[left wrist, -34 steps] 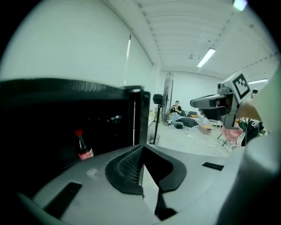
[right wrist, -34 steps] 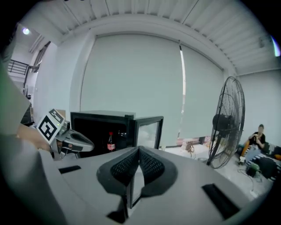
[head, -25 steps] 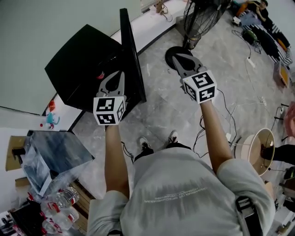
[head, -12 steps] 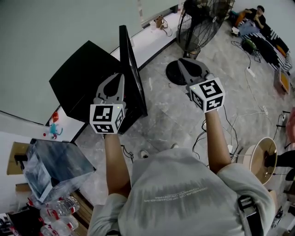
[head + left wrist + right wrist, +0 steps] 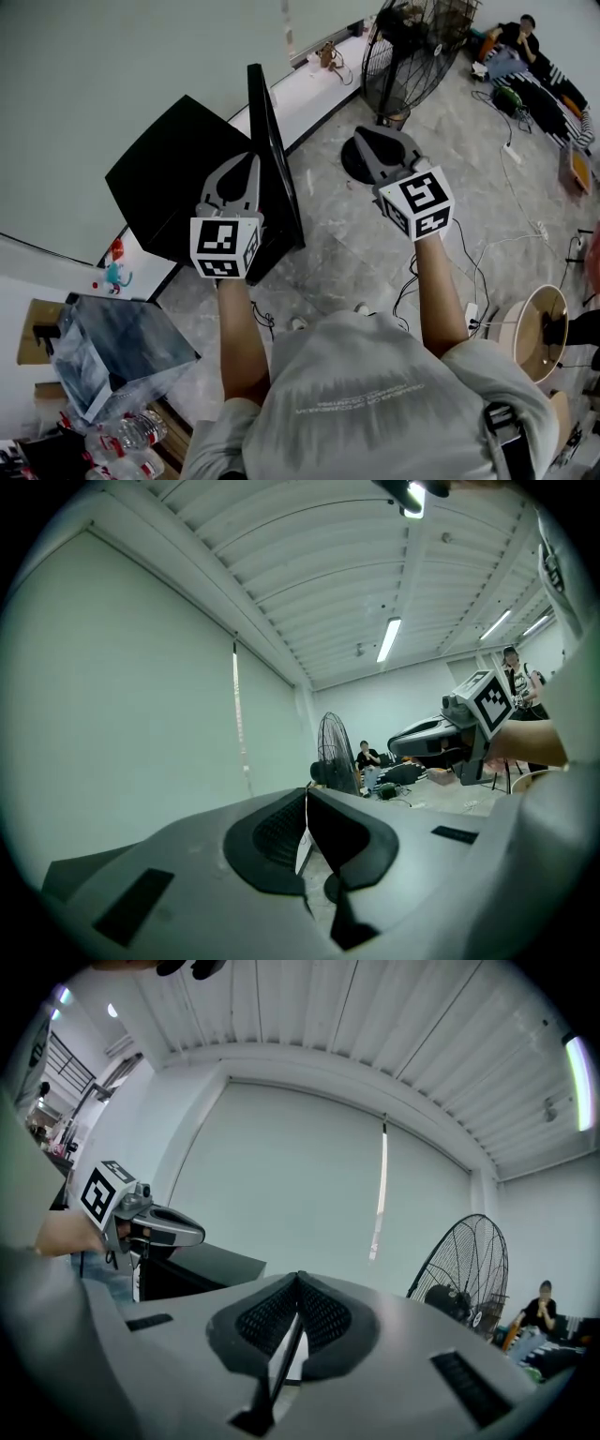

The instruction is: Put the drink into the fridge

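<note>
The black fridge stands by the wall with its door swung open, and a pedestal fan stands to its right. The left hand-held gripper hovers just before the door edge and the right hand-held gripper near the fan's base, both with jaws pressed together and empty. The drink bottles lie well apart from them, low on the person's left.

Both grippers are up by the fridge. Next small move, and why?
Probably lower the left gripper toward the bottles and open it: it and the right gripper are shut and empty, so there's no drink yet for the fridge.
</note>
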Demonstrator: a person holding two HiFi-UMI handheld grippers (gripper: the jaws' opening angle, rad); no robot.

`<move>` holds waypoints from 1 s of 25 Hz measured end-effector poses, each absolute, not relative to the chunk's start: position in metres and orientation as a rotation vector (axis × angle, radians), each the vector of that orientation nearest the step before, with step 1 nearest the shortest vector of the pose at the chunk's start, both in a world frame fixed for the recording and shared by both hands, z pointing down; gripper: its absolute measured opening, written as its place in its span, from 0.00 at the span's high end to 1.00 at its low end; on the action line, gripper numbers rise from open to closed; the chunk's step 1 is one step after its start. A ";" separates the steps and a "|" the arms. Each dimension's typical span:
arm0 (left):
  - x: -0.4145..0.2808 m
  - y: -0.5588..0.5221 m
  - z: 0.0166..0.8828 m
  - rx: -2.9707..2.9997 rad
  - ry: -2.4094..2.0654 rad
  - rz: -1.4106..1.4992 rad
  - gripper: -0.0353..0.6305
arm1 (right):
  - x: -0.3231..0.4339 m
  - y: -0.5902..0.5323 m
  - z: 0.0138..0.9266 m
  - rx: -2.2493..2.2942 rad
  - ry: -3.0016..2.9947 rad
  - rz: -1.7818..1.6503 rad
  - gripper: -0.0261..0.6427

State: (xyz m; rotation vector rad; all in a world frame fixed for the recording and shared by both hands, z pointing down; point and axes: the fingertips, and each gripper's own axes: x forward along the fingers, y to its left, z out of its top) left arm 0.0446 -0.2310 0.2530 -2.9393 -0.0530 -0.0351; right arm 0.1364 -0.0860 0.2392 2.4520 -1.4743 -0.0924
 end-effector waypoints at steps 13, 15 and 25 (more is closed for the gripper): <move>0.046 -0.224 0.249 -2.917 -0.084 -0.033 0.92 | 0.128 -0.092 0.240 2.428 -1.513 -0.088 0.96; 0.044 -0.228 0.249 -2.929 -0.057 -0.027 0.92 | 0.128 -0.093 0.241 2.424 -1.509 -0.086 0.96; 0.039 -0.226 0.255 -2.926 -0.066 -0.052 0.92 | 0.124 -0.093 0.251 2.413 -1.512 -0.059 0.96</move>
